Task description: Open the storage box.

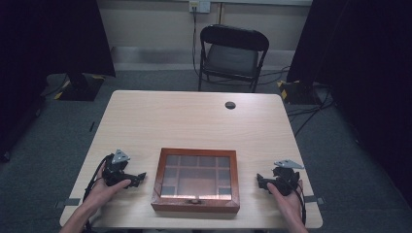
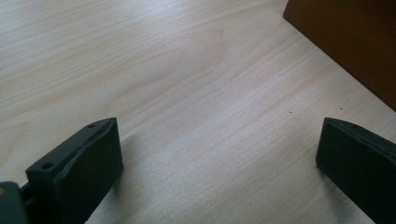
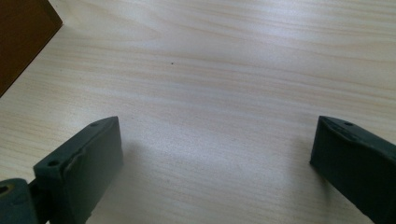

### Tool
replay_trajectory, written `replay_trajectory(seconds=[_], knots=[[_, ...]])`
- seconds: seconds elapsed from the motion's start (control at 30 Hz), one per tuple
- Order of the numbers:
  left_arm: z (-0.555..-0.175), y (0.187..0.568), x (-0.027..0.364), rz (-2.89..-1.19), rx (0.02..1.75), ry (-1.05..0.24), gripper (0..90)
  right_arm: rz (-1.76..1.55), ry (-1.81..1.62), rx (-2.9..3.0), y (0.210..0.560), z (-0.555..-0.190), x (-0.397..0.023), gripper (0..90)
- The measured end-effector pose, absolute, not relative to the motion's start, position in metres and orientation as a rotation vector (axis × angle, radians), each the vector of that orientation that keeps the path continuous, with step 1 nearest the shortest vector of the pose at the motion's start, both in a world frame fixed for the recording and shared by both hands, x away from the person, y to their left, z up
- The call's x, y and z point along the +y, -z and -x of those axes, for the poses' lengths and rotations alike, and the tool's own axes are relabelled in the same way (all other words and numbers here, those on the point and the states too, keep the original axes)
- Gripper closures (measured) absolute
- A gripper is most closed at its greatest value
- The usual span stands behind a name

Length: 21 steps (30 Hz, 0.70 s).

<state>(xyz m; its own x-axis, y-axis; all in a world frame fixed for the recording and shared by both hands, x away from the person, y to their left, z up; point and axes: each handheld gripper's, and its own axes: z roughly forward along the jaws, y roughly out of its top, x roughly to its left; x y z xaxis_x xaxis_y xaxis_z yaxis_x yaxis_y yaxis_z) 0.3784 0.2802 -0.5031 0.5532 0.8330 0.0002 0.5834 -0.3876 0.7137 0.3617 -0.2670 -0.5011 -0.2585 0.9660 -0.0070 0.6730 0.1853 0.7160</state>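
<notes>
Box [image 1: 196, 180] looks hard and heavy, with a glass lid that can break. Hold its wood sides. Your left tool [image 1: 137, 176] and right tool [image 1: 262, 181] are wide open, holding nothing.

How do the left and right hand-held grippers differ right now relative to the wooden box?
The left hand-held gripper sits left of the wooden box, jaws pointing right toward it; the right hand-held gripper sits on the opposite side, jaws pointing left. The left one's grey plate tilts up; the right one's plate lies flatter. Shared: both have jaws wide open over bare table, holding nothing, clear of the closed box.
</notes>
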Motion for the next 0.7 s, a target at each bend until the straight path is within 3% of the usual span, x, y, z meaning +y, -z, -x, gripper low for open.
replay_trajectory(seconds=[0.23,0.37,0.47,0.53,0.7], knots=[[-0.379,0.503,0.28,-2.114,1.132,-0.476,0.0,-1.516,-0.842,2.026,0.5,-0.361,-0.267,2.8],[-0.379,0.503,0.28,-2.115,1.132,-0.475,0.0,-1.47,-0.872,2.064,0.496,-0.36,-0.266,18.1],[-0.379,0.503,0.28,-2.115,1.132,-0.476,0.0,-1.465,-0.889,2.085,0.494,-0.359,-0.263,16.5],[-0.379,0.503,0.28,-2.115,1.132,-0.476,0.0,-1.473,-0.929,2.112,0.492,-0.359,-0.262,22.7],[-0.379,0.503,0.28,-2.115,1.132,-0.476,0.0,-1.491,-0.996,2.127,0.485,-0.358,-0.263,26.2]])
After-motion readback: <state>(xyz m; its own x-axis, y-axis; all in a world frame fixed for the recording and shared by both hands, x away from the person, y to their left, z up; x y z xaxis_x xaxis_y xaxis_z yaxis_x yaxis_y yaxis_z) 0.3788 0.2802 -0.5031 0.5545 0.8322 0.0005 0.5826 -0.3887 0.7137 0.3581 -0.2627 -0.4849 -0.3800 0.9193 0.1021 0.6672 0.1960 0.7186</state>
